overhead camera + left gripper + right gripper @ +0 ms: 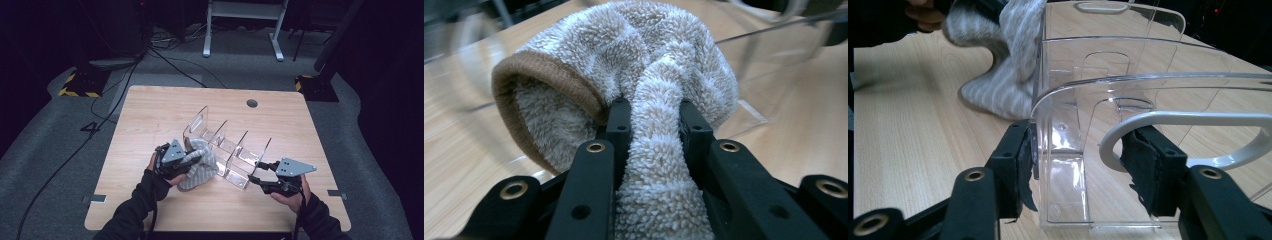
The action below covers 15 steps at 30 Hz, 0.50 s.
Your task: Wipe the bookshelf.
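Observation:
A fuzzy grey-and-white striped sock (201, 169) with a brown cuff lies bunched on the table, against the left end of a clear acrylic divider rack (235, 150). My left gripper (192, 162) is shut on a fold of the sock (634, 55), which bulges up between the two black jaws in the left gripper view (650, 120). My right gripper (256, 172) clamps the rack's near right end. In the right gripper view (1078, 155), its padded jaws press on the clear end wall (1108, 65) from both sides. The sock (1003, 85) rests beyond the rack's left side.
The wooden table (165, 110) has a round cable hole (252, 103) near its far edge. Grey carpet surrounds it, with black cables (120, 85) and a white stand's legs (242, 30) behind. Hazard-taped bases (80, 85) stand at both far corners.

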{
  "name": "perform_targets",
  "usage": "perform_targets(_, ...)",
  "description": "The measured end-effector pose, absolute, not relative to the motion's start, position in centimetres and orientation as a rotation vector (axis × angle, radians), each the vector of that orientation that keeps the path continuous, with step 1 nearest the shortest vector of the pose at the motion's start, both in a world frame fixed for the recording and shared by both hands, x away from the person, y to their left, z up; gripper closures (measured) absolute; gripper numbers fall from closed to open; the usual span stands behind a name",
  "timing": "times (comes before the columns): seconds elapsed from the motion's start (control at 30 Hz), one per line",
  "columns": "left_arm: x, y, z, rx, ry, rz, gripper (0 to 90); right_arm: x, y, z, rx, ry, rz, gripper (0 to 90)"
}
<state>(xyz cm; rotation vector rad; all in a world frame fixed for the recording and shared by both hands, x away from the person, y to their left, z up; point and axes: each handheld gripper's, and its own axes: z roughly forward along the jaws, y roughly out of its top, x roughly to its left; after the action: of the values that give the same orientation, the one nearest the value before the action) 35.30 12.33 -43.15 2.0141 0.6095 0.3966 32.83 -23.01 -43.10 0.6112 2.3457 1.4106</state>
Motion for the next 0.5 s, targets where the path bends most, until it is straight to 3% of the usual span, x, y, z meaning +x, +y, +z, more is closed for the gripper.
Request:
perform_targets(0.3, 33.1, 6.1, -44.1, 2.061, 0.441, 0.265, 73.7, 32.8, -23.0, -43.1, 0.615, 2.342, 1.407, 47.3)
perform_targets(0.5, 31.7, 2.6, -44.7, 2.129, 0.32, 0.251, 73.6, 32.6, -22.8, -43.1, 0.615, 2.343, 1.41, 47.3)
